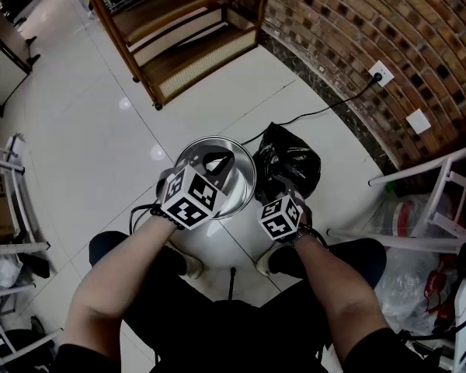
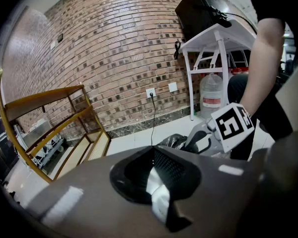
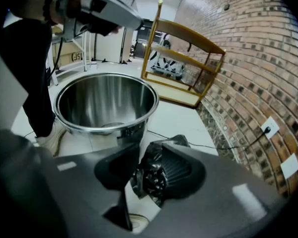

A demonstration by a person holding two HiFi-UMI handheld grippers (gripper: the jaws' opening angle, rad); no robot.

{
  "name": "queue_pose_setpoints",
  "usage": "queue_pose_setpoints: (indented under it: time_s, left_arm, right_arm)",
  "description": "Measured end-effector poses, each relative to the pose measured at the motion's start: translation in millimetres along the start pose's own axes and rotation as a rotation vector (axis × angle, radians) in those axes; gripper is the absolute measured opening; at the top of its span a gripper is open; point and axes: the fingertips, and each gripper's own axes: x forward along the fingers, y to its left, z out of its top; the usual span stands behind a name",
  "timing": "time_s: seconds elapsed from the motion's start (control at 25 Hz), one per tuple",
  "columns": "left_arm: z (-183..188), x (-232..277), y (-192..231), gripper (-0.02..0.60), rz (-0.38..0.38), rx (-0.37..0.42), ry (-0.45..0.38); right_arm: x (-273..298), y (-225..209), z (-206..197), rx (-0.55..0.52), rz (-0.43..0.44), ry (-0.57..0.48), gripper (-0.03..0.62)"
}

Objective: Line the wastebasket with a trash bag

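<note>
Seen from the head view, both bare forearms come in from the near edge and angle toward each other, left forearm (image 1: 116,286) and right forearm (image 1: 334,286). The left gripper (image 1: 220,160) is tipped forward and down with its jaws pressed right together. The right gripper (image 1: 275,183) sits just to its right, pitched a bit steeper, with its jaws partway apart and pinching a crumpled bunch of the black trash bag (image 3: 150,178). Their marker cubes are near each other but not touching.
</note>
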Motion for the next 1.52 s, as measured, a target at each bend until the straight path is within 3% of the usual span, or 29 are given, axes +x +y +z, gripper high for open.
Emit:
queue_pose_setpoints:
  time_s: [0.4,0.64,0.96,1.2,1.24,1.28,1.36,1.52]
  left_arm:
    - [14,37,32,0.003,-0.013,-0.025,-0.040]
    - [12,45,42,0.003,-0.016,-0.049,-0.055]
    - [9,48,45,0.003,-0.026,-0.065,-0.058]
    - [10,52,43,0.003,-0.034,-0.062,-0.061]
    - [8,53,43,0.003,-0.034,-0.063,-0.057]
    - [6,54,43,0.003,-0.034,-0.064,-0.054]
    - [4,56,43,0.003,-0.033,-0.067,-0.050]
    - [5,57,39,0.003,-0.037,-0.064,-0.052]
  right_arm:
    - [77,3,-19,-0.251,0.042,0.061,0.154]
    - [112,9,-38,-0.416,0.082,0.117,0.197]
    - [146,5,-49,-0.575,0.123,0.167,0.247]
    - [165,0,-66,-0.633,0.136,0.229,0.247]
    - [167,-3,-70,-0.629,0.130,0.246,0.218]
    - [167,-7,-73,-0.619,0.114,0.256,0.116]
    - [165,-17,-72,-0.589,0.071,0.249,0.013]
    - [155,-31,-68,-0.523,0.026,0.226,0.003]
